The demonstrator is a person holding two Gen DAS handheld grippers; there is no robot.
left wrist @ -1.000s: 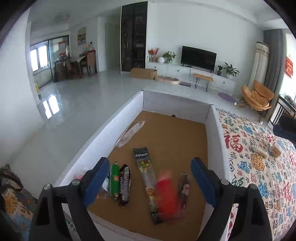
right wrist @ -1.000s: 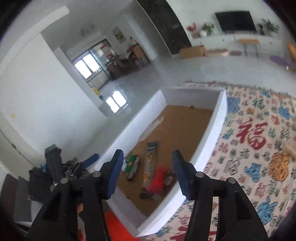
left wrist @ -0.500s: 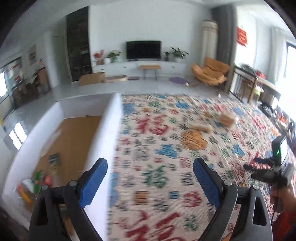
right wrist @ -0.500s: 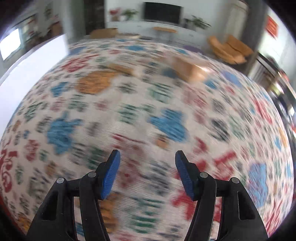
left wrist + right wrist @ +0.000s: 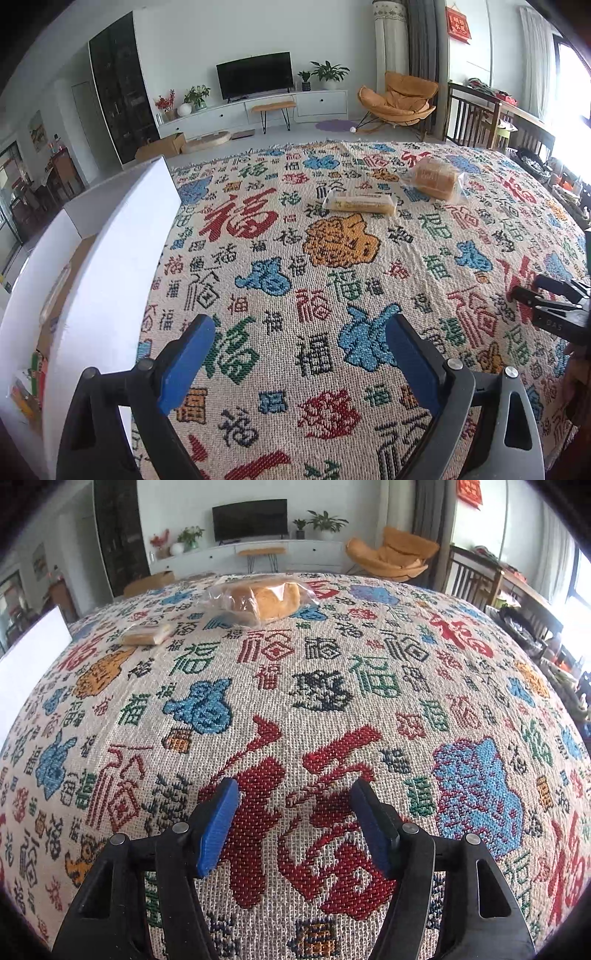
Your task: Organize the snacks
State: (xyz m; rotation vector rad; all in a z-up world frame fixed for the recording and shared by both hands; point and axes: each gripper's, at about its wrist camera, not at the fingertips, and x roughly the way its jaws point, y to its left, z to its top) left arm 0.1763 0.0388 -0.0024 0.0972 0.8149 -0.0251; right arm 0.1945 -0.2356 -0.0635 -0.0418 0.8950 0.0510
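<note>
Landmark: woven cream tablecloth patterned with red, blue, green and orange characters (image 5: 332, 258), spread flat across the work surface.

Left black two-finger gripper with blue pads (image 5: 299, 354): held above the near part of the cloth, fingers spread wide apart, nothing between them.

Right black two-finger gripper with blue pads (image 5: 295, 827): held low over a large red character of the cloth, fingers apart, nothing gripped. Its black body is also seen at the cloth's right edge from the left wrist view.

Long flat snack in a clear wrapper with a tan filling (image 5: 360, 202): laid on the far part of the cloth, just beyond an orange motif. Also seen from the right wrist (image 5: 146, 634).

Golden-brown bread loaf in a clear plastic bag (image 5: 436, 180): laid on the far part of the cloth, just right of the long snack, apart from it. Also seen from the right wrist (image 5: 258, 599).

White-walled open box with a brown cardboard floor (image 5: 110, 266): set against the cloth's left edge. Colourful packets are glimpsed at its near corner (image 5: 27, 384); their kind cannot be told.
</note>
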